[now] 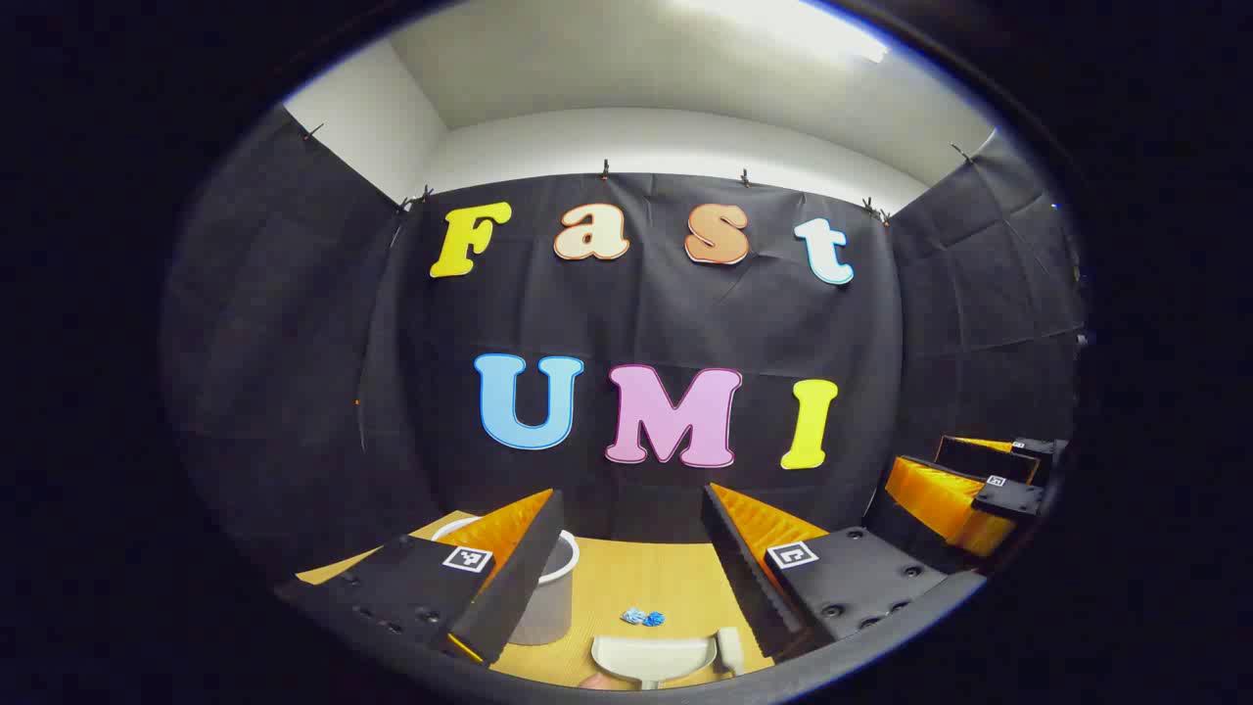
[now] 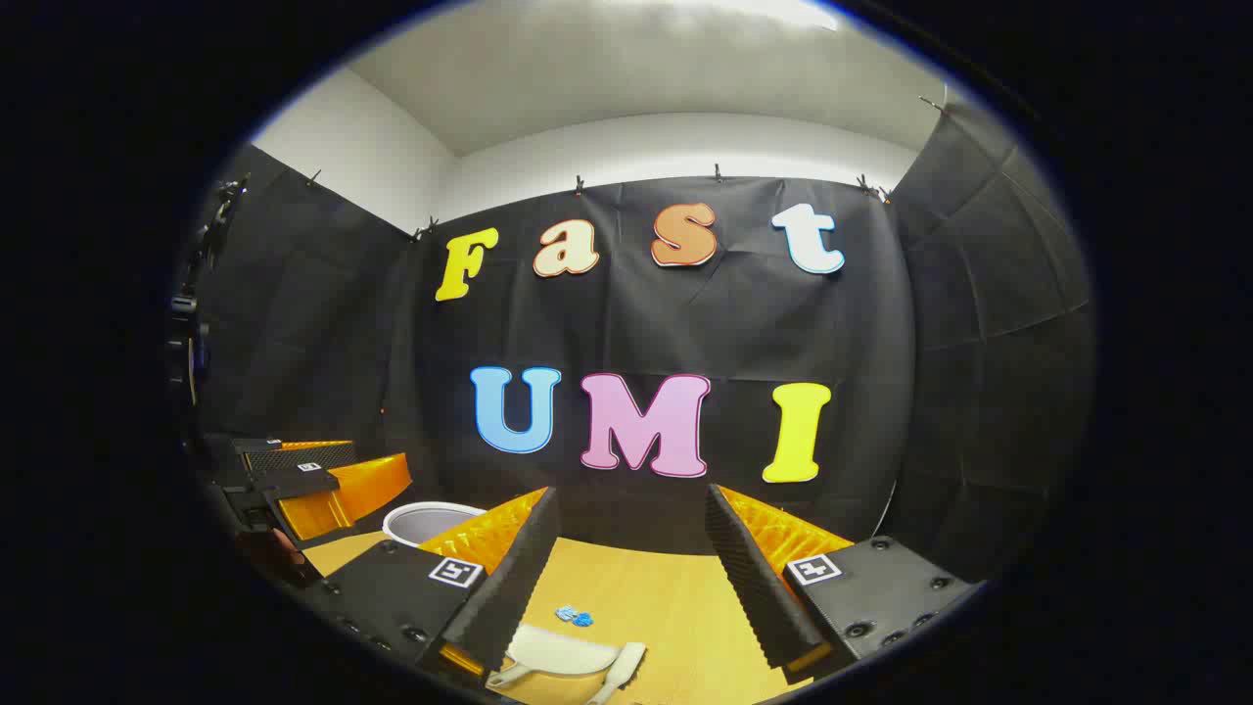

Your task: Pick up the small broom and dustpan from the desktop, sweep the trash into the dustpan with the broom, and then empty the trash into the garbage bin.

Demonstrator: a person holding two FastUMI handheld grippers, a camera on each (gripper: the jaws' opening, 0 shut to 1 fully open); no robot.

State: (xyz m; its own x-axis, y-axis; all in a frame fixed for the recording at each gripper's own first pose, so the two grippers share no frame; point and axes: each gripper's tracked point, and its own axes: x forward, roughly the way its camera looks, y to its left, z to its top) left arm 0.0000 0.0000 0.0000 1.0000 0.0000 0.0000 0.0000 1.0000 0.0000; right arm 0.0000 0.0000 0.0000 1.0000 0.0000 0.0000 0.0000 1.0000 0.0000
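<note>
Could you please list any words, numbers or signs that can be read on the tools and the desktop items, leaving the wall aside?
No quotable words or numbers can be read.
Square markers on the left tool and right tool: black-and-white patterns, not text.
Dustpan, broom, bin: no print visible.

left gripper [image 1: 626,573] jaws wide apart | right gripper [image 2: 626,578] jaws wide apart
</note>
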